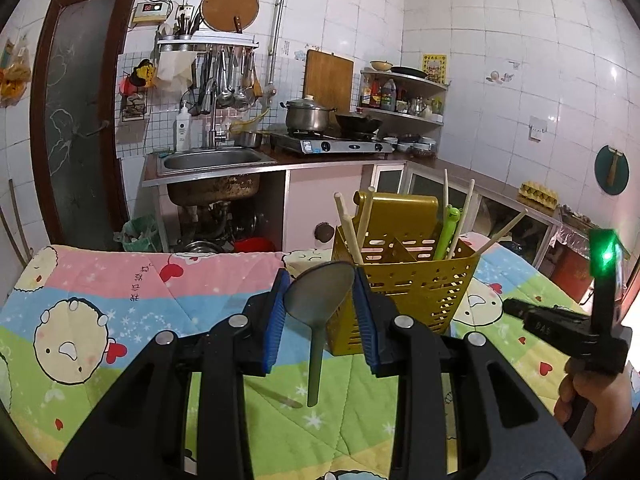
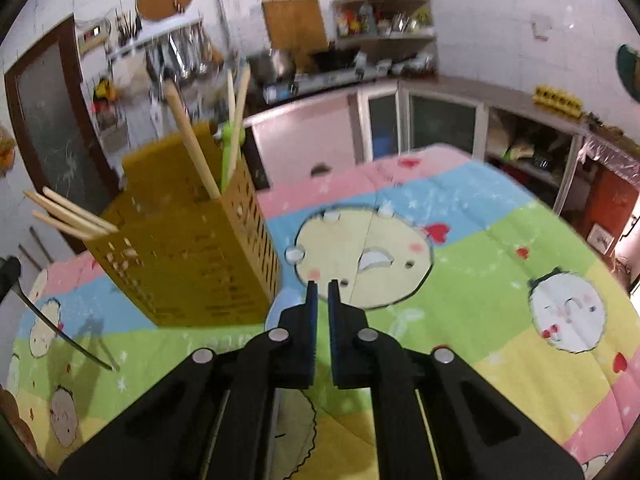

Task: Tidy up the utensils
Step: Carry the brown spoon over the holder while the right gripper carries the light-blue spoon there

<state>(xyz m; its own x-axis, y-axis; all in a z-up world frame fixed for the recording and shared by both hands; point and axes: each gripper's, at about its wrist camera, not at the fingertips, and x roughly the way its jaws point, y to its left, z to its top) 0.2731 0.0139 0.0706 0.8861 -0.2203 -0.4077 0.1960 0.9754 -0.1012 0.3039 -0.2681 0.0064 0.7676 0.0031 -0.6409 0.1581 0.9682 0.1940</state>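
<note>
Left hand-held gripper (image 1: 320, 300): clenched on a metal spoon (image 1: 318, 300), pinched across the bowl, handle hanging above the quilt-covered desk (image 1: 120, 280). Spoon judged light, stiff, slippery; a handle grip would likely be surer. Yellow utensil caddy (image 1: 404, 284): just beyond, chopsticks (image 1: 350, 228) inside. Right hand-held gripper (image 2: 323, 286): closed, nothing held.

Even, bright indoor light; glare on the wall tiles (image 1: 520, 80). The left view is sharp, the right motion-blurred; fisheye bending and dark corners in both.
</note>
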